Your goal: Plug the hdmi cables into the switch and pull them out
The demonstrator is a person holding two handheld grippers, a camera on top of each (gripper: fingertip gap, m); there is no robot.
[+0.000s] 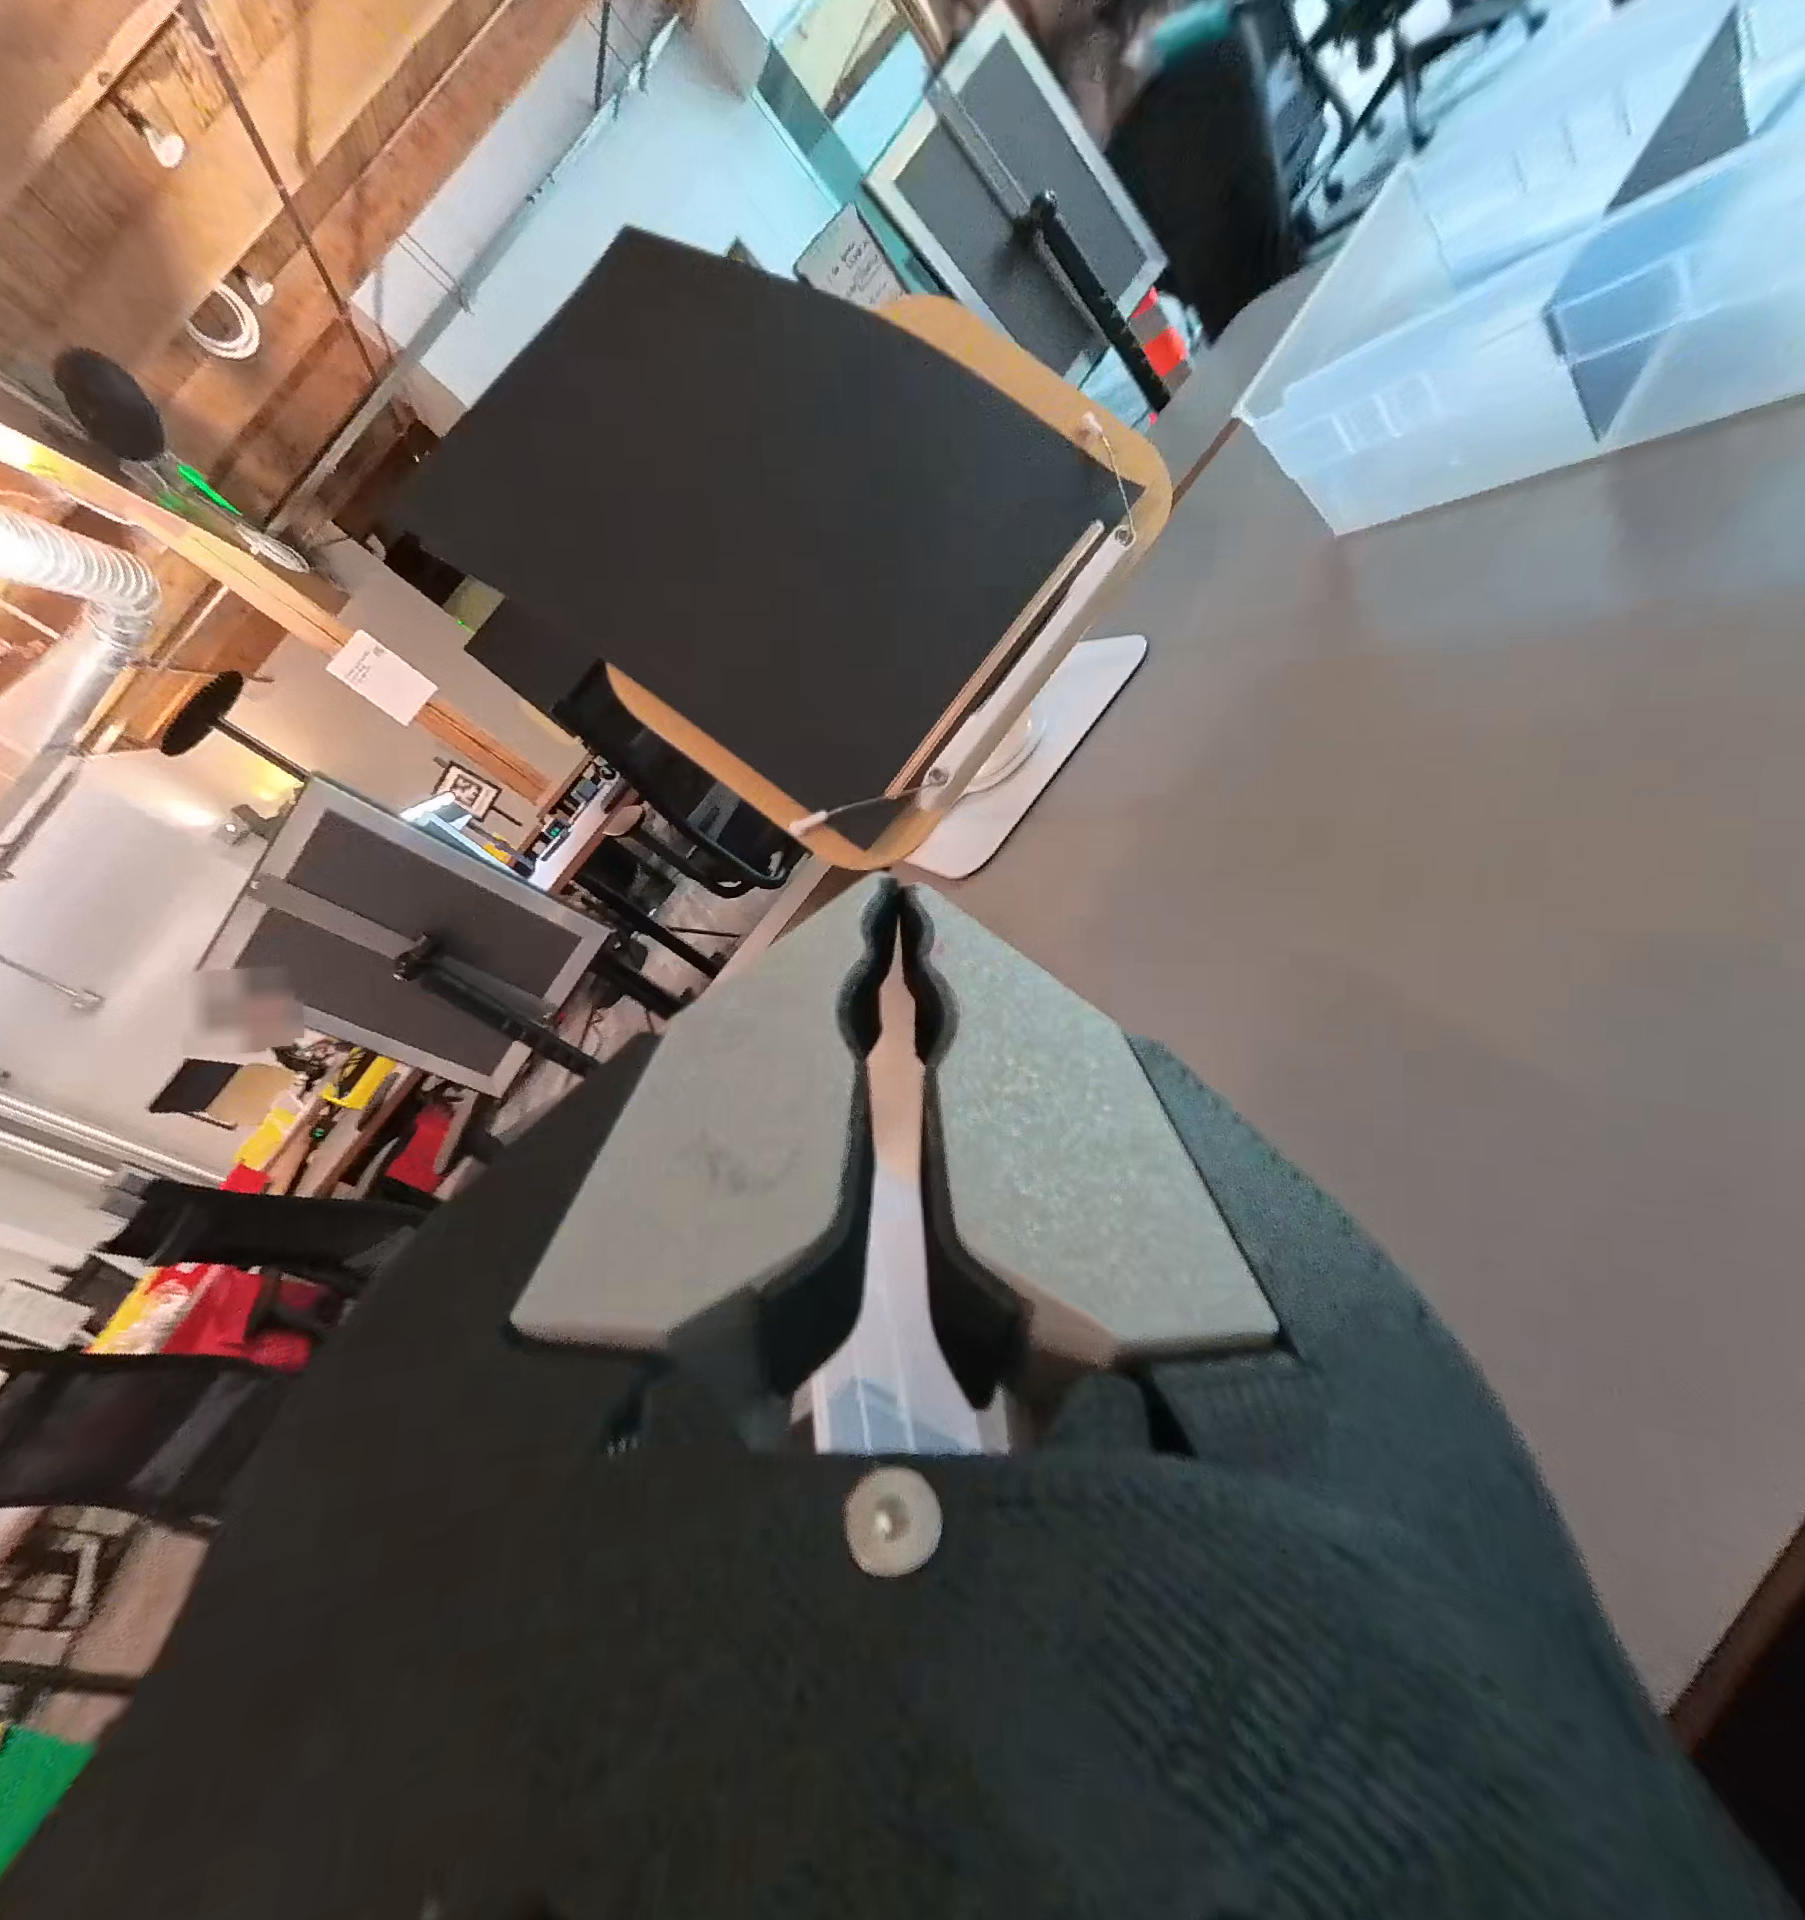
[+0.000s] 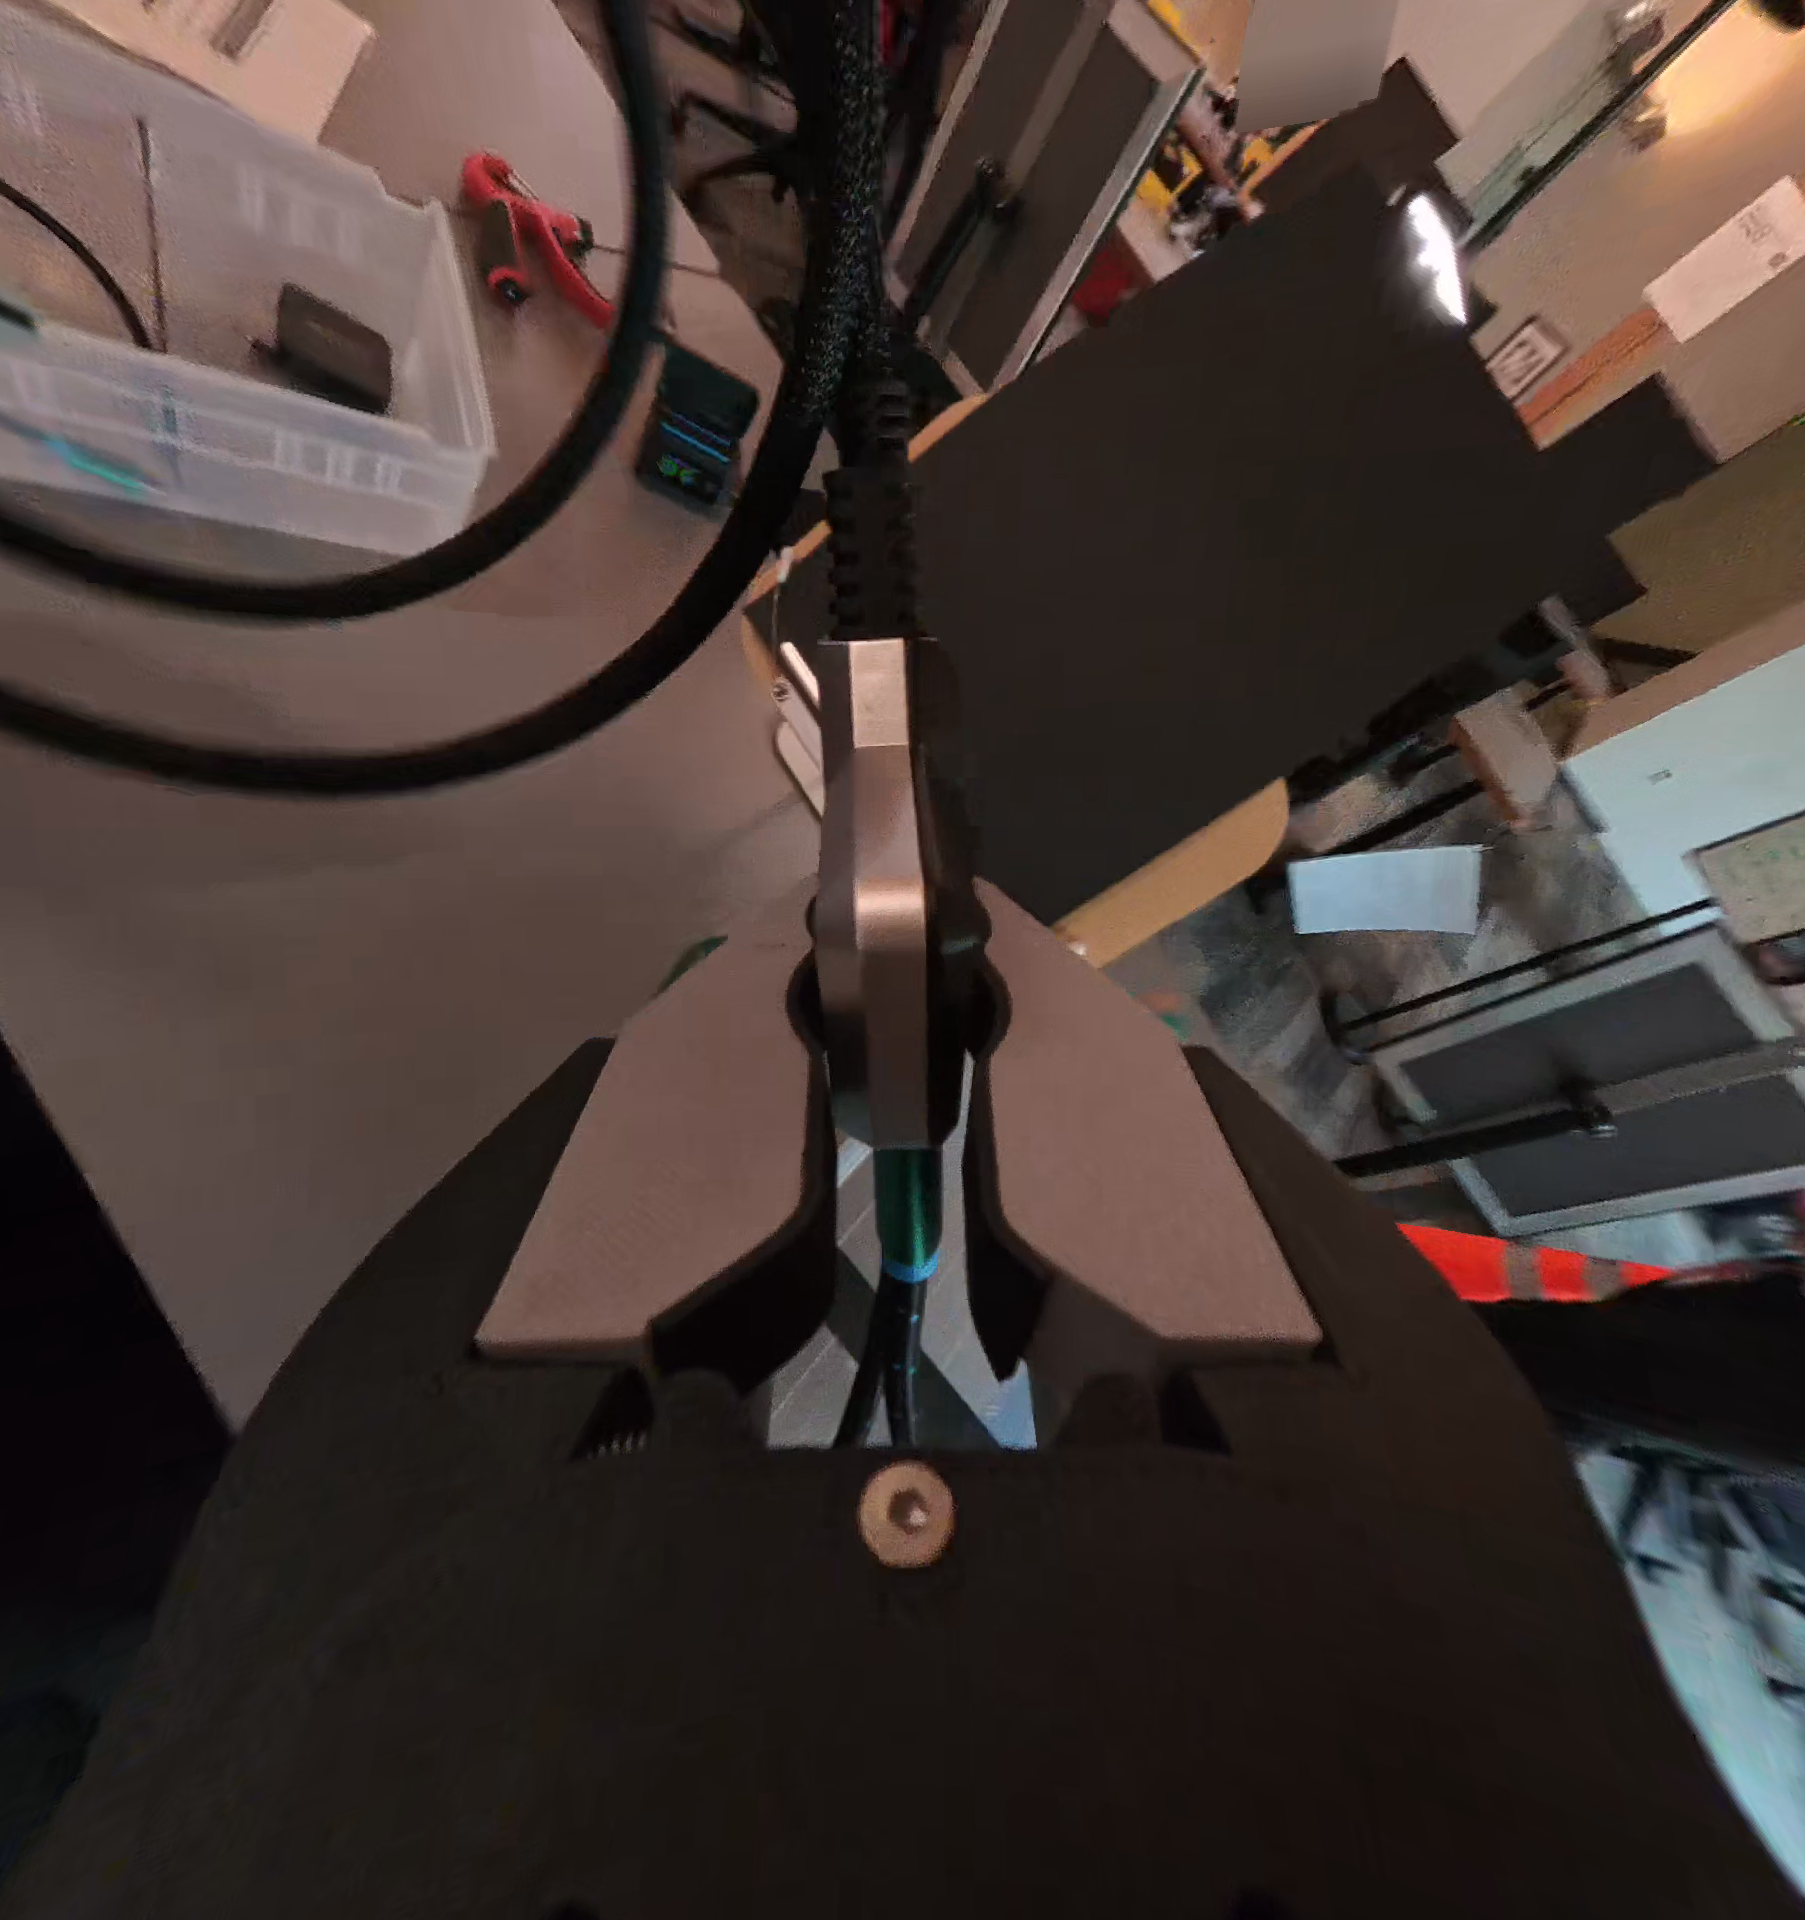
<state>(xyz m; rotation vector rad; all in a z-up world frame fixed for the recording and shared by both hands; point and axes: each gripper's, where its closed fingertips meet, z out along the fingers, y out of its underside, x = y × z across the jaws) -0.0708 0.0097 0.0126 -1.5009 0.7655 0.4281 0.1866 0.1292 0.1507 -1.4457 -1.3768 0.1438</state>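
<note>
Grey metal plug: we see it clamped between our right gripper fingers, braided cable running ahead over the desk.
Left gripper: we hold it pinched together, empty, near the desk's edge.

Bench: flat, grey-brown top with a dark edge.
Far end: clear plastic bin rests on it.
Middle: white flat base plate of a dark panel stand sits on the top.
Right wrist view: black cable loops, red hand tool, small black device lie on the top beside the bin.
</note>
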